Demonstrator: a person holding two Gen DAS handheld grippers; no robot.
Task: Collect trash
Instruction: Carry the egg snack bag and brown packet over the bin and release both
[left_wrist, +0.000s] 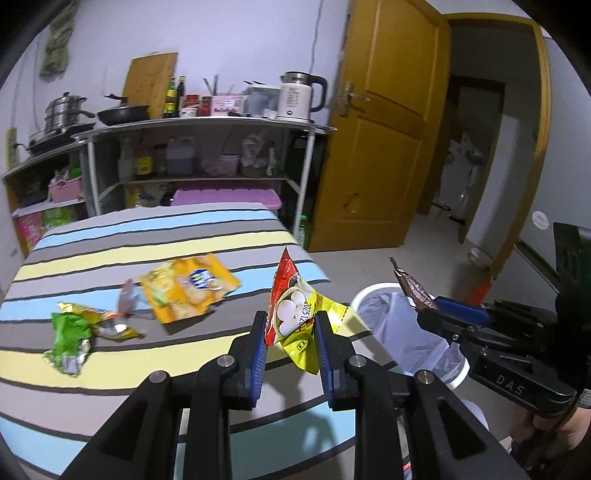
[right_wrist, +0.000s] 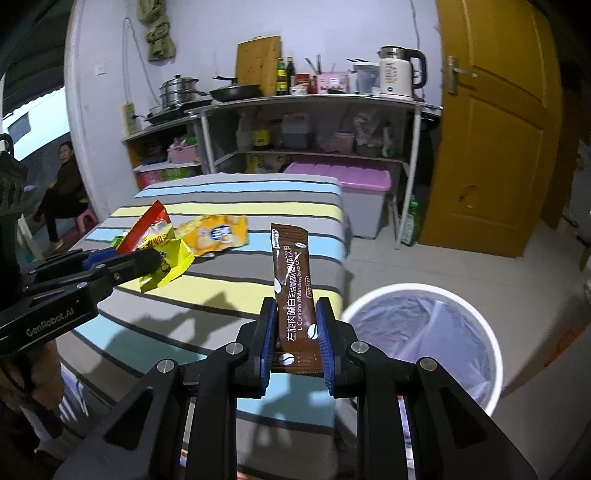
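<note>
My left gripper (left_wrist: 290, 325) is shut on a red and yellow snack wrapper (left_wrist: 295, 314) and holds it above the striped table's right edge. The wrapper also shows in the right wrist view (right_wrist: 159, 243). My right gripper (right_wrist: 295, 314) is shut on a brown coffee sachet (right_wrist: 293, 280), upright, left of the white lined trash bin (right_wrist: 424, 339). In the left wrist view the sachet (left_wrist: 412, 286) hangs over the bin (left_wrist: 402, 325). A yellow chip bag (left_wrist: 188, 288) and a green wrapper (left_wrist: 70, 341) lie on the table (left_wrist: 110, 243).
A small grey wrapper (left_wrist: 127, 297) lies between the chip bag and green wrapper. Metal shelves (left_wrist: 207, 147) with pots, bottles and a kettle stand behind the table. A yellow door (left_wrist: 384, 129) is open at the right. A person (right_wrist: 61, 192) sits far left.
</note>
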